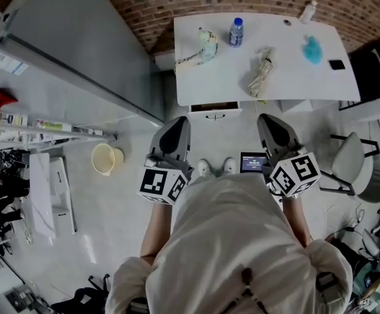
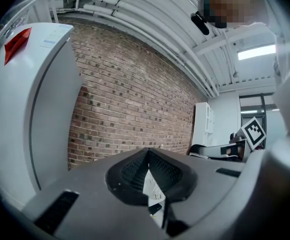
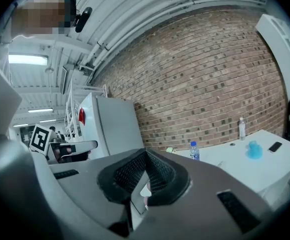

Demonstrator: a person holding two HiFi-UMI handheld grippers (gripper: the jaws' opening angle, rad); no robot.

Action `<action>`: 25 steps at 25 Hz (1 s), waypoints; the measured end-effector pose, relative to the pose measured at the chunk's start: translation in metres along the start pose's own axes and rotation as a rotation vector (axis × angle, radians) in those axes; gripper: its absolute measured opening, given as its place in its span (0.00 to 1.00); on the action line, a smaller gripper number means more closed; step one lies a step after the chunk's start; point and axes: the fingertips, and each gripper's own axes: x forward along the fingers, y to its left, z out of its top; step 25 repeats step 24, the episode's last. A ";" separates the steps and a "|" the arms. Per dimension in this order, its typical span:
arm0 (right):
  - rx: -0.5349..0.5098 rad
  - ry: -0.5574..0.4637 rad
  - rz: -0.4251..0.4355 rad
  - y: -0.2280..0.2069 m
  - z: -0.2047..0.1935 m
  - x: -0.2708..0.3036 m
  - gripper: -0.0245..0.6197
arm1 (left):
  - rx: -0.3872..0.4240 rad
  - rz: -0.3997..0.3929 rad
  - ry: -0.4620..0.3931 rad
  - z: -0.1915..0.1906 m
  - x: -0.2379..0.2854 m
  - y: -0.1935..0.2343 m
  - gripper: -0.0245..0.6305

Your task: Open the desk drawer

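"Looking down from the head view, where is the drawer [image 1: 203, 112] found?"

"It is set under the near edge of the white desk [image 1: 281, 87], ahead of both grippers and between them. Its front runs left to right along that edge, with a small handle [image 1: 214, 116] at mid-width. A brown strip is seen just above the front, so it may stand slightly out. How far is not settled."

"How are the jaws held?"

"The jaws of the left gripper [image 1: 176, 128] and of the right gripper [image 1: 270, 127] are pressed together, with nothing between them. Both are seen well short of the desk."

"Which of the 2 is nearer the handle?"

"The left gripper is judged nearer, with the drawer ahead and slightly to its right. From the right gripper it lies ahead and further to the left. The handle would be met across its long axis."
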 end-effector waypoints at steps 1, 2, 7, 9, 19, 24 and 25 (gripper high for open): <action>-0.001 0.000 -0.002 0.001 0.000 0.000 0.08 | -0.001 -0.003 0.002 -0.001 0.000 0.000 0.05; 0.000 -0.001 -0.004 0.001 0.000 -0.001 0.08 | -0.002 -0.005 0.003 -0.002 -0.001 -0.001 0.05; 0.005 -0.009 -0.016 -0.004 0.001 -0.006 0.08 | -0.005 -0.016 0.010 -0.005 0.000 -0.003 0.05; 0.005 -0.010 -0.020 -0.005 0.001 -0.007 0.08 | -0.007 -0.021 0.013 -0.006 0.001 -0.004 0.05; 0.009 -0.006 -0.026 -0.008 0.000 -0.008 0.08 | -0.021 -0.011 0.027 -0.013 -0.001 -0.004 0.05; 0.010 -0.002 -0.029 -0.012 -0.002 -0.008 0.08 | -0.036 0.001 0.024 -0.016 -0.002 -0.002 0.05; 0.010 -0.002 -0.029 -0.012 -0.002 -0.008 0.08 | -0.036 0.001 0.024 -0.016 -0.002 -0.002 0.05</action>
